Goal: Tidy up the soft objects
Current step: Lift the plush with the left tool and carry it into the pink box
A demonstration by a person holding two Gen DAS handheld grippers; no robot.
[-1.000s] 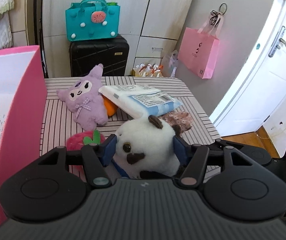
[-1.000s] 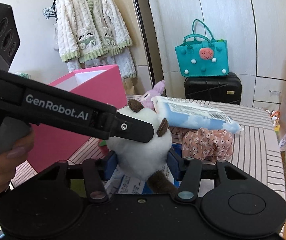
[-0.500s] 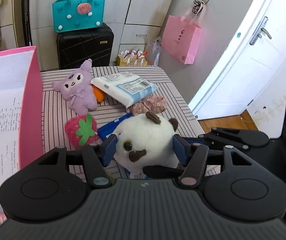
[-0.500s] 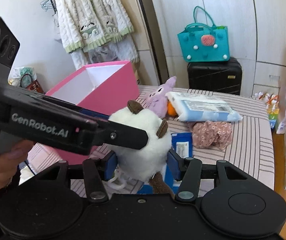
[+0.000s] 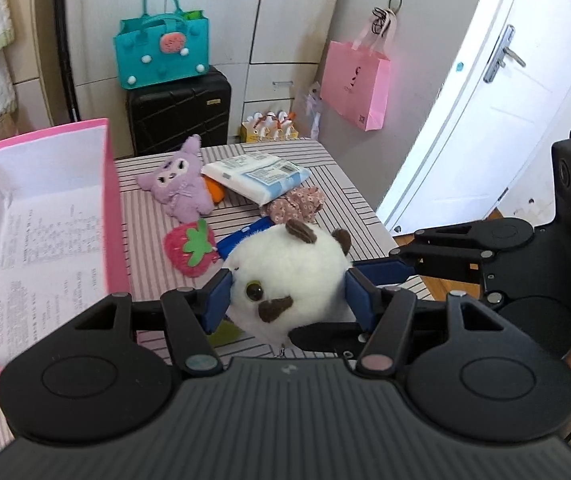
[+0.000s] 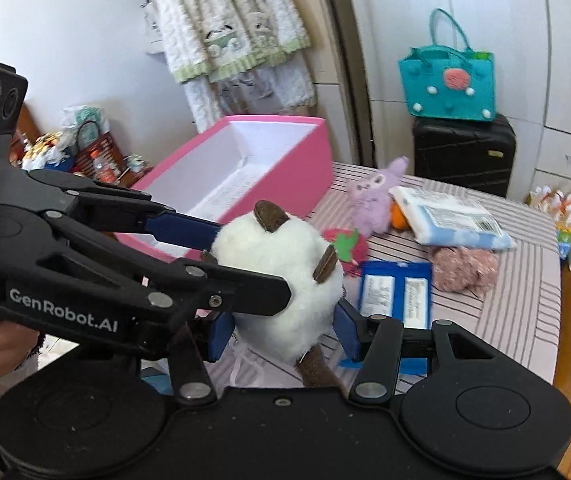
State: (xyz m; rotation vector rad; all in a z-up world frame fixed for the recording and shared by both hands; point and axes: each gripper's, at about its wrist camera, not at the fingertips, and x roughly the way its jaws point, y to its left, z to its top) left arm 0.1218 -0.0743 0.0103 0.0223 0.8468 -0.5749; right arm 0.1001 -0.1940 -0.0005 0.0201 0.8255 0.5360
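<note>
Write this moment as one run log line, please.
held: round white plush toy with brown ears | left gripper: shut on it | right gripper: shut on it | open pink box: empty of toys

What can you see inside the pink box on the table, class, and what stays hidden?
Inside the pink box only white walls and a printed paper sheet on the floor show; no toys. Its near end is hidden behind the left gripper.

Landmark: open box point(image 5: 105, 208), sitting at the left edge of the striped table point(image 5: 341, 184), as the left wrist view is showing it. Rabbit plush point(image 5: 177, 184) is lying just right of the box, toward the far edge. Strawberry plush point(image 5: 189, 246) is lying nearer than the rabbit, also right of the box. Wipes pack point(image 5: 255, 176) is resting farther right, partly over a floral fabric bundle point(image 5: 297, 204). Round plush point(image 5: 289, 280) is sitting between the fingers of both grippers, right of the box, above the table's near part.
</note>
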